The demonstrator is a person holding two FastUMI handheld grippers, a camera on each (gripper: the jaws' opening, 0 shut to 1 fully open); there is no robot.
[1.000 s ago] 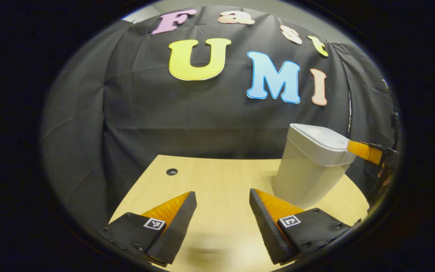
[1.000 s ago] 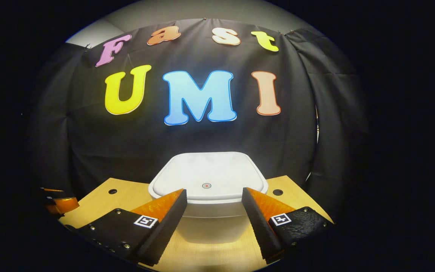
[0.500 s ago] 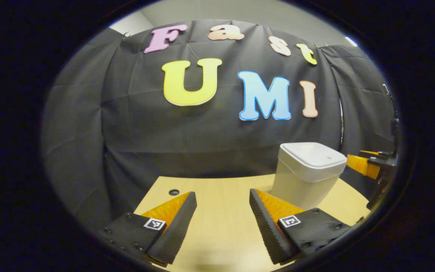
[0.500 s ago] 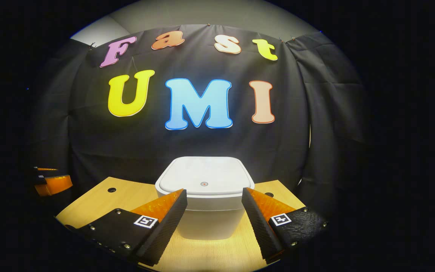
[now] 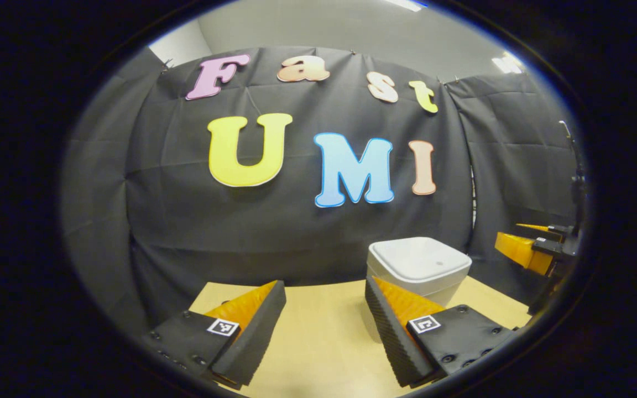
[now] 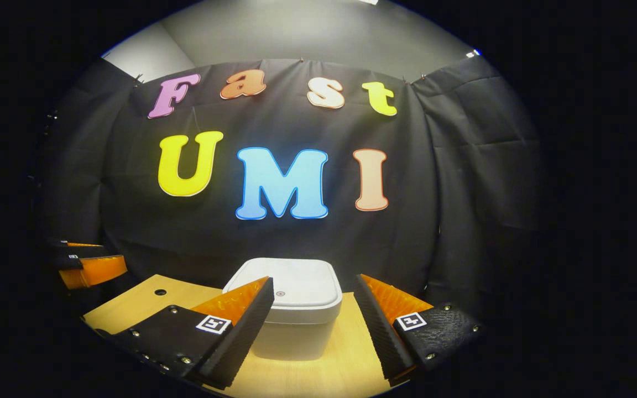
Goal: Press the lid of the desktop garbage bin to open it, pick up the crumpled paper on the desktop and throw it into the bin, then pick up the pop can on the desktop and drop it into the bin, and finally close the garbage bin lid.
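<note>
Both grippers have drawn back and tipped upward over the last second, so the white plastic desktop garbage bin [image 6: 291, 309] with rounded corners now looks smaller and sits lower in each view. Its flat white lid [image 6: 288, 284] is down, with a small round button near the front edge (the dot is just visible in the right gripper view).

Seen from the right gripper view, the right gripper [image 6: 314, 318] hangs in front of the bin, its fingers spread wide with nothing between them, clear of the lid. At the left edge of that view the left gripper [image 6: 89, 265] is in the air off the table's side.

From the left gripper view, the left gripper [image 5: 325, 320] is likewise wide apart and empty above the pale wooden tabletop [image 5: 318, 342]. The bin [image 5: 418, 268] stands to its right on the far part of the table, near the black cloth wall [image 5: 186, 221]. The right gripper [image 5: 534, 249] shows beyond the bin at the right edge.
</note>
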